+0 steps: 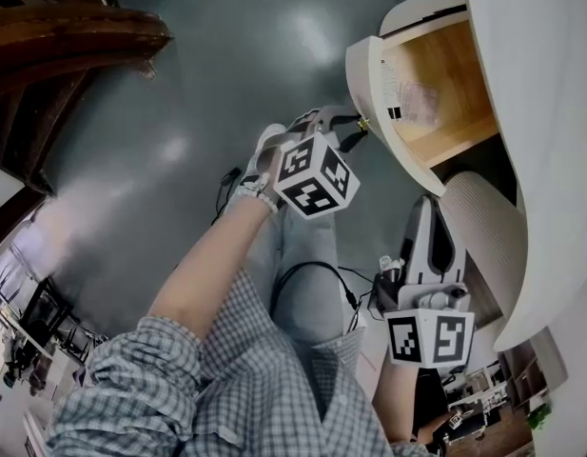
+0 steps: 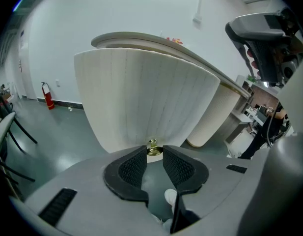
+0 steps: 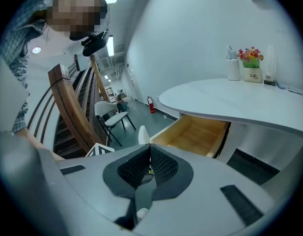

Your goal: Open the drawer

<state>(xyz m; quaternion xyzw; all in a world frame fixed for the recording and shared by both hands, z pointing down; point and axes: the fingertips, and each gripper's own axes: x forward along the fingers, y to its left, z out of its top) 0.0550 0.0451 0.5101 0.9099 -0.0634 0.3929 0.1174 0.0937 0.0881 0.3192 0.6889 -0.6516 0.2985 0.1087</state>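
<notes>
Drawer [image 1: 443,82]: we find it drawn well out from under the white worktop [image 1: 550,112], its wooden inside open to the head view. Its curved white front [image 2: 146,102] stands clear of the cabinet body.

Left gripper [image 1: 353,127]: it is at the front, jaws set on either side of the small brass knob [image 2: 152,145]. In the left gripper view the knob sits right at the jaw tips, and we judge it grasped, though only by the tips.

Right gripper [image 1: 428,203]: it hangs lower, near the person's side and apart from the drawer. Its jaws are clenched together on nothing and it has no part in the pull.

Progress: we judge the task largely done. The bare wooden bottom shows over most of its length. We cannot tell whether the drawer is at its stop, so what is left is a short further pull, if any, and letting go of the knob.
</notes>
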